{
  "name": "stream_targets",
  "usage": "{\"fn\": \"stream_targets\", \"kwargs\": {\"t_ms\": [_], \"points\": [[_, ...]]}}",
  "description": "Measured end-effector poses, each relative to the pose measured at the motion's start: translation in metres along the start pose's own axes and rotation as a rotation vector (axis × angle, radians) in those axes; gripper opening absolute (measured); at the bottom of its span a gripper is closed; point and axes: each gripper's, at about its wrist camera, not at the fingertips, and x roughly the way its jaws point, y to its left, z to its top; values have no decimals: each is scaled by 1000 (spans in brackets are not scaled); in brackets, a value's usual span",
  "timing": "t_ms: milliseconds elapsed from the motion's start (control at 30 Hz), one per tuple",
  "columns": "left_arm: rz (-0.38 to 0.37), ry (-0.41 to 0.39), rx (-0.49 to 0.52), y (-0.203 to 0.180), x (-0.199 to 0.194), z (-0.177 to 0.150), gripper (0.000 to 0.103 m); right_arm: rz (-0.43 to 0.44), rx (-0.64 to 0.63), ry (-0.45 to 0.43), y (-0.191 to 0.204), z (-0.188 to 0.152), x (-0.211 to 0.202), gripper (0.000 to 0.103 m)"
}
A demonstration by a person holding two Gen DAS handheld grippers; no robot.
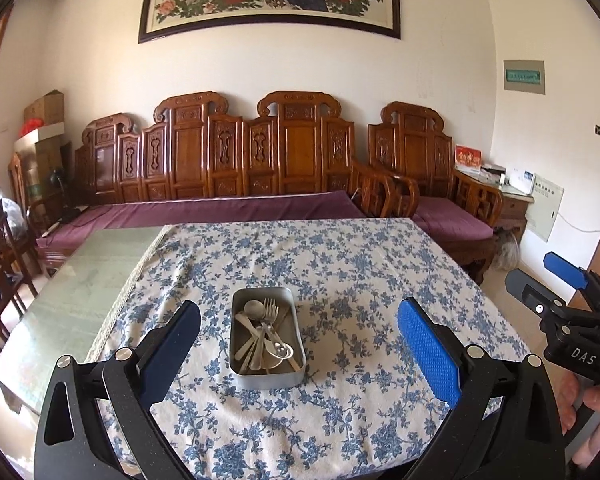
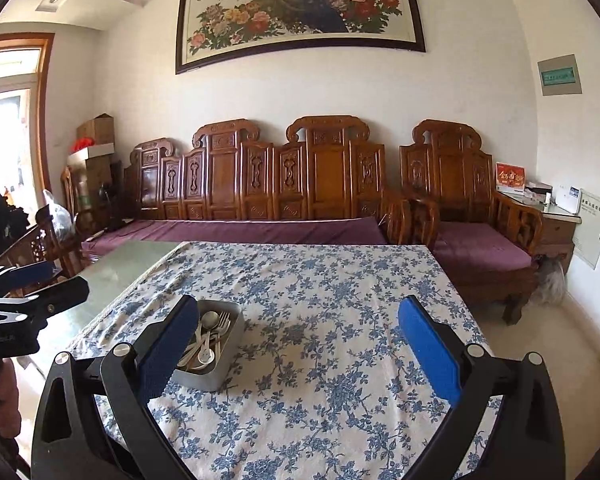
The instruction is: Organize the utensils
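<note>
A metal tin point(image 1: 266, 336) gathers spoons and forks point(image 1: 260, 332), apparently all, on the desk point(image 1: 340, 264). Both the left hand-held gripper point(image 1: 298, 344) and the right hand-held gripper point(image 2: 298, 344) hang released (nothing between their pads), clear of the tin.

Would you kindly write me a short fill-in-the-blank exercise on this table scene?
1. The spoons and forks lie inside a metal ____.
2. The tablecloth has a ____ floral print on white.
3. The left hand-held gripper has its jaws ____.
4. Between the pads of the right hand-held gripper there is ____.

Missing words: tin; blue; open; nothing
</note>
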Motion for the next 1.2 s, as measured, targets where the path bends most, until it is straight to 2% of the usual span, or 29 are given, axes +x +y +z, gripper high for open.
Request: {"fn": "stream_targets", "kwargs": {"t_ms": [233, 1200], "points": [[18, 0, -2, 2, 2, -1, 95, -8, 2, 5, -2, -3, 4, 100], [13, -5, -4, 1, 2, -3, 95, -10, 1, 8, -2, -6, 8, 100]]}}
